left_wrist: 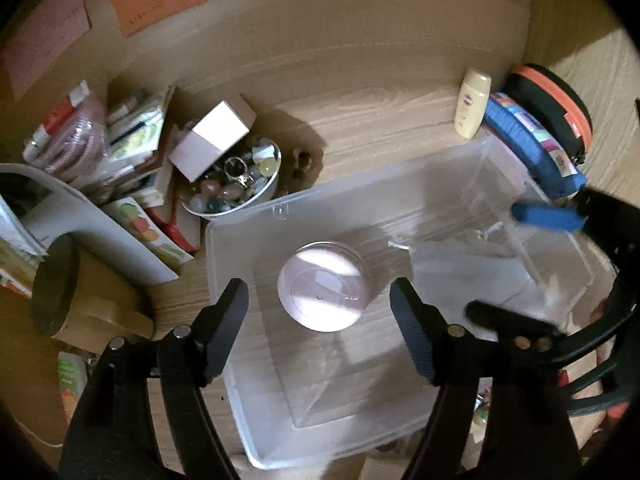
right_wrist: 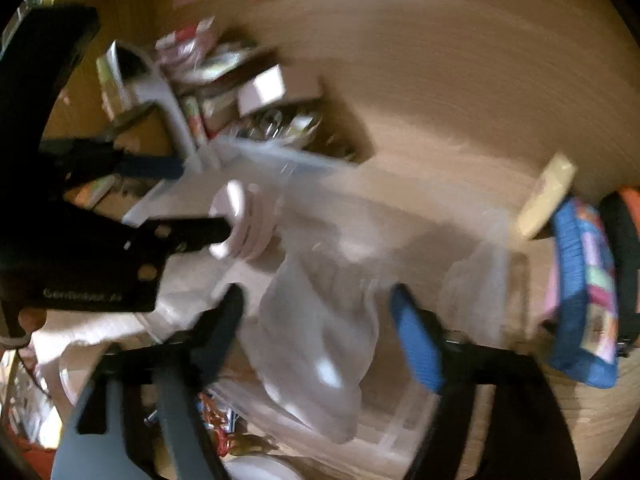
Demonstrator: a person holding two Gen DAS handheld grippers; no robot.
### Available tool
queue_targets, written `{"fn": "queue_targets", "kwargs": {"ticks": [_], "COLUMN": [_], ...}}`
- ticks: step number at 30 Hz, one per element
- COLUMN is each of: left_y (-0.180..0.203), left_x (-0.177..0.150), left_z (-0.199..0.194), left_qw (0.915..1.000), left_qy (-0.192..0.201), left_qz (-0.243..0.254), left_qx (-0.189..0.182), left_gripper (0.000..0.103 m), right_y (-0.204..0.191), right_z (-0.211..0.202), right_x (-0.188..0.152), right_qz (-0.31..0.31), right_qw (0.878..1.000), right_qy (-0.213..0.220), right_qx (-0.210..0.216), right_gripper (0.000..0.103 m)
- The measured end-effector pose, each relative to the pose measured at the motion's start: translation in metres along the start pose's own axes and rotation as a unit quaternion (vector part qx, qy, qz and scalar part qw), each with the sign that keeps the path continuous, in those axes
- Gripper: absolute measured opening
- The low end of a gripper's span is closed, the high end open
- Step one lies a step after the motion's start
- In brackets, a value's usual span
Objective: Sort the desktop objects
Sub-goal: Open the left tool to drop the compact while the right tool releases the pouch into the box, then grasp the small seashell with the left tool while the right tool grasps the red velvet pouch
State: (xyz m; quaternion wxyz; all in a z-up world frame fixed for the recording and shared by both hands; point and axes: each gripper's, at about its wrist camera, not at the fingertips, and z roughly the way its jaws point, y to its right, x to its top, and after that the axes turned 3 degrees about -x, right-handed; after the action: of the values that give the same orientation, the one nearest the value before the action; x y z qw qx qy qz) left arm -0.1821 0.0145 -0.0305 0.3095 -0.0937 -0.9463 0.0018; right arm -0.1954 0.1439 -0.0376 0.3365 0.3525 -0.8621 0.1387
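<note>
Wooden bench (left_wrist: 360, 92) is seen under everything, with orange and pink papers on the wall at 12 o'clock. In the middle of the left wrist view a clear plastic box (left_wrist: 240, 264) is set on the bench. A round pink jar (left_wrist: 324, 286) is lying inside the box, on its floor.

The left tool (left_wrist: 320, 312) is held over the box. Its jaws are spread wide, and nothing is gripped by them. The jar is seen between the two black fingers, but it is not touched by either one.

At 10 o'clock a white bowl (left_wrist: 236, 188) full of small stones and trinkets is seen, with a small white carton (left_wrist: 212, 136) resting on top. Books and packets are piled beside it. At 2 o'clock a cream bottle (left_wrist: 474, 104) is standing up, next to a blue pouch (left_wrist: 532, 148) and a black and orange case (left_wrist: 556, 100).

The right wrist view is very blurred. The right tool (right_wrist: 318, 312) is held open wide over a clear bag (right_wrist: 320, 340) in the box. Whether the bag is touched cannot be told.
</note>
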Motion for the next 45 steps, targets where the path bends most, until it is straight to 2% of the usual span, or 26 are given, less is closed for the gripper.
{"fn": "queue_targets", "kwargs": {"ticks": [3, 5, 12, 16, 20, 22, 26, 34, 39, 45], "left_y": [-0.001, -0.002, -0.007, -0.016, -0.029, -0.035, -0.052, -0.077, -0.089, -0.095], "left_x": [-0.001, -0.003, -0.01, -0.015, -0.023, -0.028, -0.044, -0.084, -0.109, -0.133], "left_z": [-0.008, -0.013, -0.033, -0.049, -0.065, -0.071, -0.084, -0.082, -0.069, -0.04], "left_qw": [1.0, 0.9999, 0.9991, 0.998, 0.9965, 0.9959, 0.9949, 0.9955, 0.9962, 0.9974], "left_qy": [0.009, 0.011, 0.039, 0.059, 0.075, 0.08, 0.088, 0.071, 0.05, 0.009], "left_qz": [-0.002, -0.004, -0.005, -0.012, -0.026, -0.031, -0.042, -0.062, -0.071, -0.072], "left_qx": [-0.001, -0.006, -0.017, -0.021, -0.026, -0.028, -0.027, -0.009, 0.004, -0.004], "left_gripper": [0.074, 0.079, 0.091, 0.092, 0.093, 0.094, 0.096, 0.097, 0.097, 0.097], "right_y": [0.01, 0.016, 0.027, 0.033, 0.025, 0.018, 0.005, -0.02, -0.03, -0.036], "right_z": [-0.02, -0.028, -0.037, -0.05, -0.075, -0.086, -0.107, -0.127, -0.126, -0.116], "right_x": [0.004, 0.007, 0.006, 0.001, -0.001, -0.001, -0.003, -0.019, -0.035, -0.059], "right_qz": [0.011, 0.023, 0.055, 0.068, 0.062, 0.057, 0.046, 0.021, 0.023, 0.034], "right_qw": [0.999, 0.999, 0.998, 0.997, 0.995, 0.994, 0.991, 0.988, 0.988, 0.988], "right_qy": [0.031, 0.041, 0.036, 0.045, 0.072, 0.084, 0.115, 0.137, 0.127, 0.101], "right_qx": [0.001, 0.002, -0.011, -0.009, -0.027, -0.033, -0.041, -0.075, -0.089, -0.111], "right_gripper": [0.084, 0.084, 0.084, 0.084, 0.085, 0.086, 0.1, 0.102, 0.102, 0.102]}}
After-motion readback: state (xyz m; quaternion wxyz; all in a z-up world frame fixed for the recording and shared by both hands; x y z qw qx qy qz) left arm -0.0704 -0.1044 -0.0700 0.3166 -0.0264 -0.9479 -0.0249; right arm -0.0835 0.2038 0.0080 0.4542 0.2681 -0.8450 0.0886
